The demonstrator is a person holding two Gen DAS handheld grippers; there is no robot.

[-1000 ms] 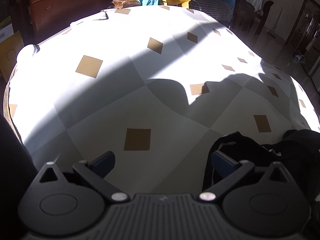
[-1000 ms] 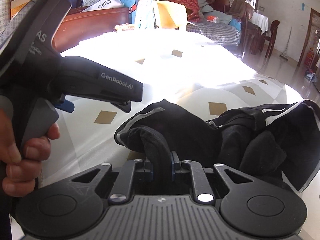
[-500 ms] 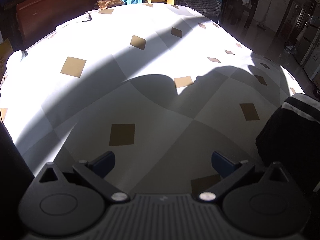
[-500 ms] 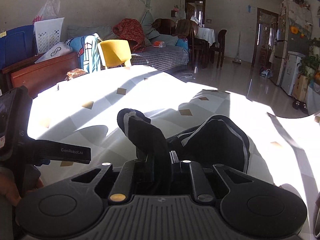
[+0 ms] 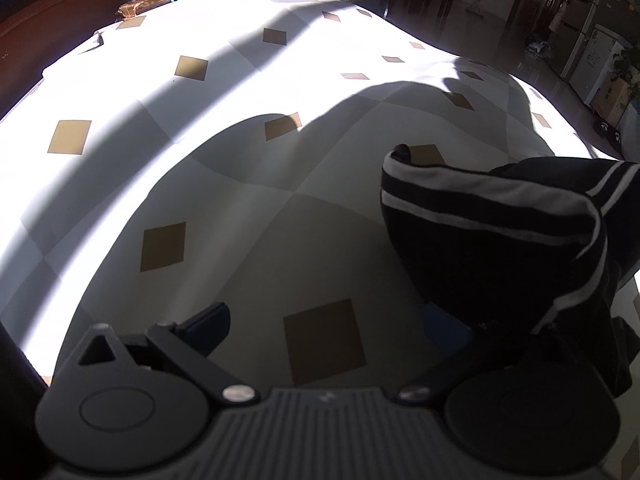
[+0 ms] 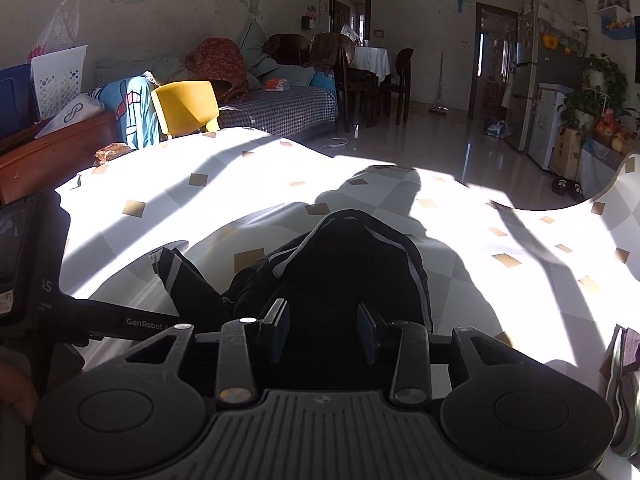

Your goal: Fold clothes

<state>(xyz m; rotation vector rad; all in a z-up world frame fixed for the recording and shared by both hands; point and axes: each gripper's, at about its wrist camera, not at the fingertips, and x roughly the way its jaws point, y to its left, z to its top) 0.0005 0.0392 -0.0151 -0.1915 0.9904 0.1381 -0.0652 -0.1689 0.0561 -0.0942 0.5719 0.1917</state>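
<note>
Black fabric garment with white stripes (image 5: pixel 496 232) lies bunched in a heap on a table covered with a white and pale grey cloth patterned with tan diamonds (image 5: pixel 168 184), toward the right side of the left wrist view and at the centre of the right wrist view (image 6: pixel 352 272). Strong sunlight falls across the cloth (image 6: pixel 208 184), and broad shadows cover the part where the garment sits. The right gripper (image 6: pixel 323 330) points over the heap with its jaws opening; the dark fabric lies between the two blue-padded fingers (image 6: pixel 280 326), but the pads stand apart from it and do not press on it. The left gripper (image 5: pixel 332 326) has its jaws spread wide over the tablecloth, with a tan diamond visible in the gap; its left finger (image 5: pixel 208 326) is clear of the cloth, while its right finger is mostly hidden beneath the edge of the garment, which drapes over that side of the tool. In the right wrist view the left gripper's black body (image 6: pixel 100 320) reaches in from the left edge, just beside a striped sleeve end (image 6: pixel 176 276) that sticks out of the heap. Beyond the table stand a yellow plastic chair (image 6: pixel 186 106) and a checked sofa (image 6: pixel 280 110).
</note>
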